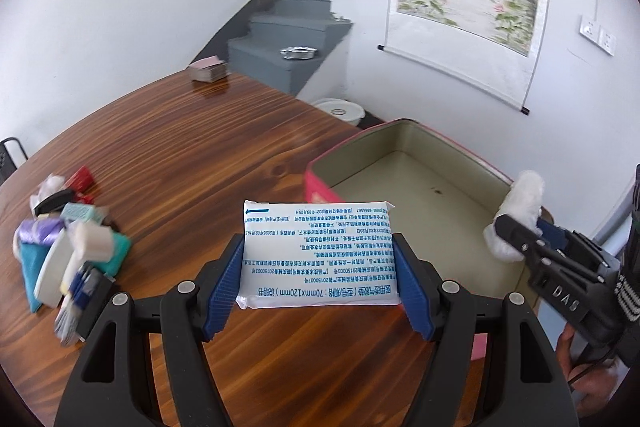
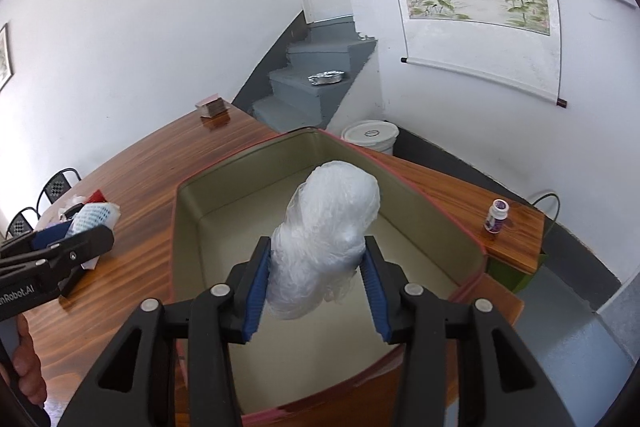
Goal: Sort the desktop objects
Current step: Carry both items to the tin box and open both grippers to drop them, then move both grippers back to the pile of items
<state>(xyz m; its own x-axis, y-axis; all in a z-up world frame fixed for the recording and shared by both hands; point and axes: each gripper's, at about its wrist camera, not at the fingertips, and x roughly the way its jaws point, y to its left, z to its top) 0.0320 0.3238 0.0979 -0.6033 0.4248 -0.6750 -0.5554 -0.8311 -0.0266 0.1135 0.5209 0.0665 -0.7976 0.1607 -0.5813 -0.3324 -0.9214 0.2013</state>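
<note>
My left gripper [image 1: 320, 259] is shut on a flat white packet with blue print [image 1: 318, 253] and holds it above the wooden table [image 1: 180, 163], just left of the pink tin box [image 1: 320, 183]. My right gripper [image 2: 318, 267] is shut on a crumpled white plastic bundle [image 2: 326, 227] and holds it over the open box [image 2: 200, 195], whose beige inside shows nothing in it. The right gripper also shows in the left wrist view [image 1: 520, 231], over the box's right side. A pile of small mixed objects [image 1: 68, 239] lies on the table at the left.
A stack of cards [image 1: 208, 68] lies at the table's far edge. A small bottle [image 2: 497, 215] stands on the table corner right of the box. A white bucket [image 2: 370, 137] sits on the floor behind the table. Grey stairs [image 2: 316, 87] rise beyond. Black chairs [image 2: 56, 187] stand at the left.
</note>
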